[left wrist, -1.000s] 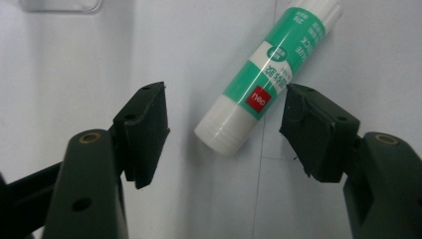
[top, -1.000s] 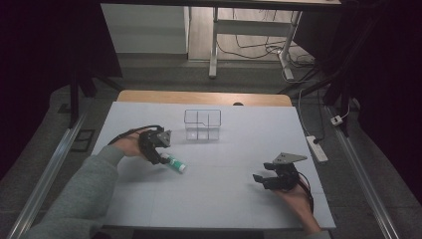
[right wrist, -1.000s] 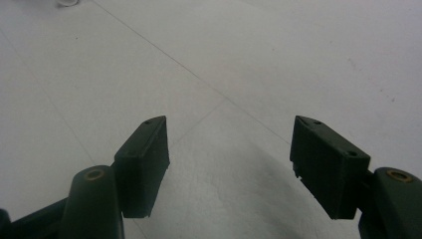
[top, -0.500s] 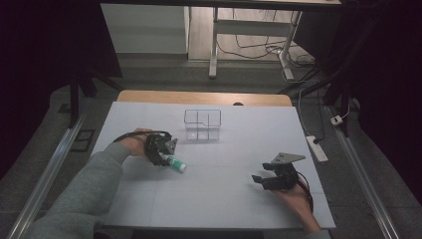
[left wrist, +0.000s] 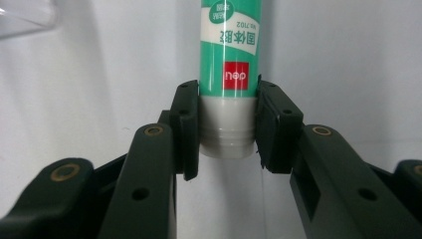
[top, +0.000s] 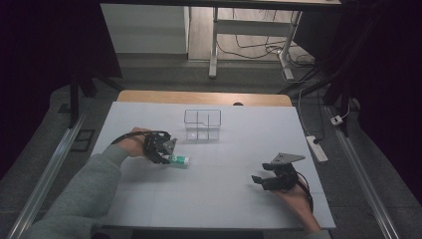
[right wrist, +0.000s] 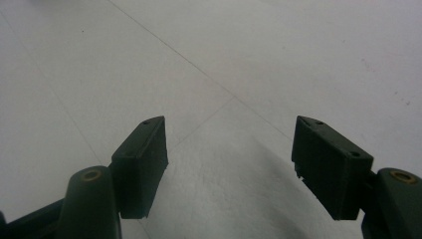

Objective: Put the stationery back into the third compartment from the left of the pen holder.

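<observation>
left gripper (left wrist: 226, 124) is clamped on the glue stick (left wrist: 229, 59). in the left gripper view i see both pads pressed against the tube, one each side, right where the grey cap end meets the green-and-white label. cap end points back toward the camera, body runs straight away from the jaws. red logo patch sits just above the pads, label text reads upside down from here.

in the high view the left gripper (top: 161, 149) is left of centre on the white table (top: 214, 199), hand (top: 133, 144) behind it, grey sleeve (top: 74, 199) coming in from the bottom left. glue stick (top: 179, 160) sticks out of the jaws toward the right, lying roughly level and low over the table; i can't tell if it touches the surface. a corner of the clear plastic bin (left wrist: 22, 17) shows at the top left of the left gripper view. high view puts that bin (top: 202, 124) just beyond and to the right of the gripper, near but apart from the stick, two compartments at the front and one across the back as far as i can make out.

right gripper (right wrist: 229, 164) is spread wide, nothing between the jaws, just bare table under them. in the high view it (top: 266, 180) sits low near the front right of the table, grey three-cornered plate (top: 283, 158) on top, well apart from the stick and the bin.

power strip (top: 317, 148) lies on the floor off the right edge.
</observation>
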Tool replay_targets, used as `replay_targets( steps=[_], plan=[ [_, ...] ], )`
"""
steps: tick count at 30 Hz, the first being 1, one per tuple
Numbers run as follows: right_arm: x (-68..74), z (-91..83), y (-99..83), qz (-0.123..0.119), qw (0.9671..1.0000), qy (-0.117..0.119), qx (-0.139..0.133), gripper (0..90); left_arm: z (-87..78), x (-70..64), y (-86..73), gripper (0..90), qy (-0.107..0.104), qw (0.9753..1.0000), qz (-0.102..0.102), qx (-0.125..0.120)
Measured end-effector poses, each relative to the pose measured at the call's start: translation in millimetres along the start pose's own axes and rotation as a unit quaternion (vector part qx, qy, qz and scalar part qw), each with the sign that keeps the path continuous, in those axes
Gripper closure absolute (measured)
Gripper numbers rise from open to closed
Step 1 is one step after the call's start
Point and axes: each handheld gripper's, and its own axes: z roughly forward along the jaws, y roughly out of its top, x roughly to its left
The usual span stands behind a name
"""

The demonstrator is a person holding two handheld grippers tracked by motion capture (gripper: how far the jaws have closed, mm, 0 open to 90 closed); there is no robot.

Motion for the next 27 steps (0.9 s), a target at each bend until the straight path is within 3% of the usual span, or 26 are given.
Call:
replay_targets(
  steps=[3, 6, 13, 14, 15, 23, 27],
  plan=[
    [0.2, -0.9, 0.4, -0.003, 1.0000, -0.002, -0.005, 29.8, -7.4, -1.4, -0.6, 64.7, 0.002, 0.9990, -0.041, -0.020],
    [1.1, -1.6, 0.9, -0.004, 0.9999, -0.005, -0.008, 29.8, -11.9, -6.4, 0.5, 64.7, 0.002, 0.9960, -0.079, -0.042],
    [3.5, -2.2, 2.2, -0.007, 0.9998, -0.004, -0.016, 29.9, -17.8, -24.7, 11.3, 64.7, 0.013, 0.9896, -0.127, -0.066],
    [3.9, -1.9, 2.3, -0.008, 0.9998, -0.001, -0.017, 29.9, -17.7, -27.9, 13.2, 64.6, 0.016, 0.9872, -0.141, -0.073],
    [4.5, -1.4, 2.3, -0.008, 0.9998, -0.002, -0.017, 29.7, -19.0, -29.4, 14.5, 64.6, 0.019, 0.9875, -0.141, -0.067],
    [6.3, -0.5, 3.2, -0.015, 0.9997, -0.001, -0.021, 28.7, -18.5, -43.4, 17.3, 64.6, 0.029, 0.9766, -0.194, -0.090],
    [9.4, -1.3, 5.8, -0.014, 0.9990, 0.009, -0.043, 28.9, -17.9, -47.1, 26.4, 64.6, 0.029, 0.9749, -0.200, -0.093]
  ],
)
